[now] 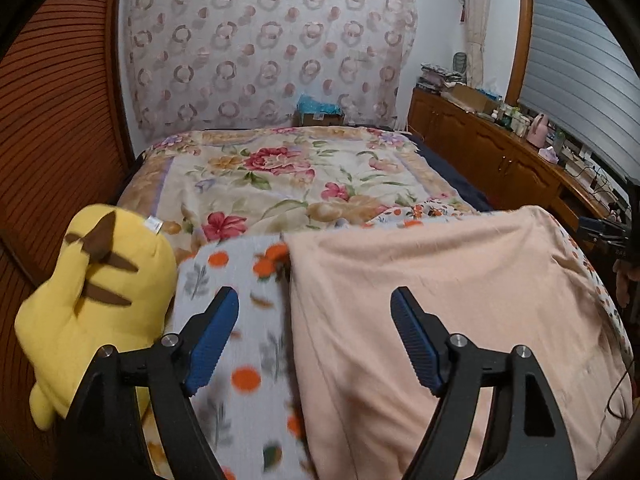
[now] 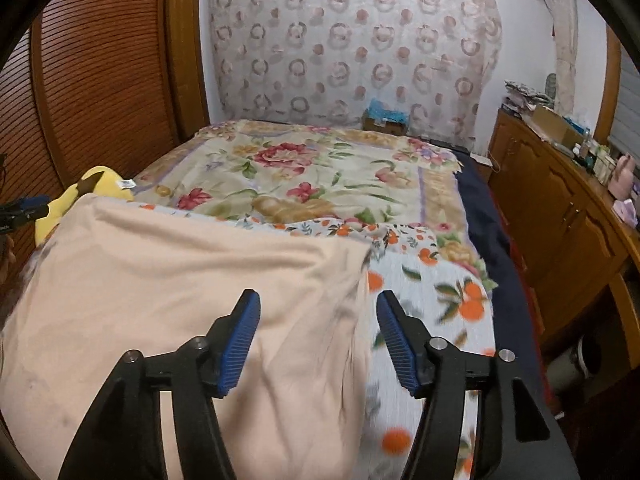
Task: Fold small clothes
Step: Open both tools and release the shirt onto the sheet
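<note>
Peach-pink cloth (image 1: 432, 300), soft and matte, lying spread over the near end of the bed (image 2: 476, 208), on top of an orange-print sheet (image 1: 240, 320) that in turn is covering the floral quilt (image 1: 288, 176). Looking smooth and largely flat across the middle, with a long straight edge running down the left side in the left wrist view and down the right side in the right wrist view; showing only shallow ripples near the far corners. Judging from that, sitting either at one neat layer or at an early fold, with no compact bundle formed yet and most of the folding probably left to do; not clear whether the piece is single or doubled, since the underside is hidden. Left hand-held gripper (image 1: 314, 336) hovering over the cloth's left edge, fingers spread wide, one blue pad over the orange-print sheet and the other over the peach cloth, nothing pinched between them. Right hand-held gripper (image 2: 318, 336) hovering likewise over the opposite edge, fingers apart and holding nothing, straddling the border between cloth and sheet. Seeming placed for each to take an edge or corner, though no contact is visible. Farther out: a yellow plush toy (image 1: 92, 300) leaning at the bed's left side just beside the sheet, a wooden sideboard (image 2: 560, 208) cluttered with bottles along the right, a patterned curtain (image 1: 264, 48) hanging on the far wall.
</note>
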Available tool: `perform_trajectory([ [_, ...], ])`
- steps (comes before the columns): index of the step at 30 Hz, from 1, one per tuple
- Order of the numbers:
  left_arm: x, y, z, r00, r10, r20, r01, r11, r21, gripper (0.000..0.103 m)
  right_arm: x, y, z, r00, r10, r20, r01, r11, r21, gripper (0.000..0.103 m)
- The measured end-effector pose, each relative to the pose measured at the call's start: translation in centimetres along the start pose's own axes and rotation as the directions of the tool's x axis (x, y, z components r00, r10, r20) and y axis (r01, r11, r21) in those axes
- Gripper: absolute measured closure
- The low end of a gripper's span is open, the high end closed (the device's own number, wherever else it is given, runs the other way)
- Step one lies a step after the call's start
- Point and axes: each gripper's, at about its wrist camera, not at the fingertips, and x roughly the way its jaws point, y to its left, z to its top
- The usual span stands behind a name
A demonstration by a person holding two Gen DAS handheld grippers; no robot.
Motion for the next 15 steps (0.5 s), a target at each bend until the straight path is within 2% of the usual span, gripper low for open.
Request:
perform_trajectory([
  [5,-1.5,-0.1,-2.9,0.999,-0.012,-0.039,0.011,0.999,-0.039,0.024,-2.8,-0.5,-3.2,0.999,-0.009,-0.04,0.011,0.999,0.05,0.04],
  [10,-2.2,-0.8,-5.0,0.998,0.009,-0.063,-0.011,1.0,-0.025,0.024,-5.6,-0.7,-6.2,0.996,-0.01,-0.09,0.016,0.997,0.07,0.04],
  [15,-3.1,-1.0,-6.3,0.997,0.017,-0.073,-0.019,0.999,-0.032,0.024,-7.1,-0.3,-7.5,0.992,0.046,-0.117,-0.035,0.995,0.096,0.045],
])
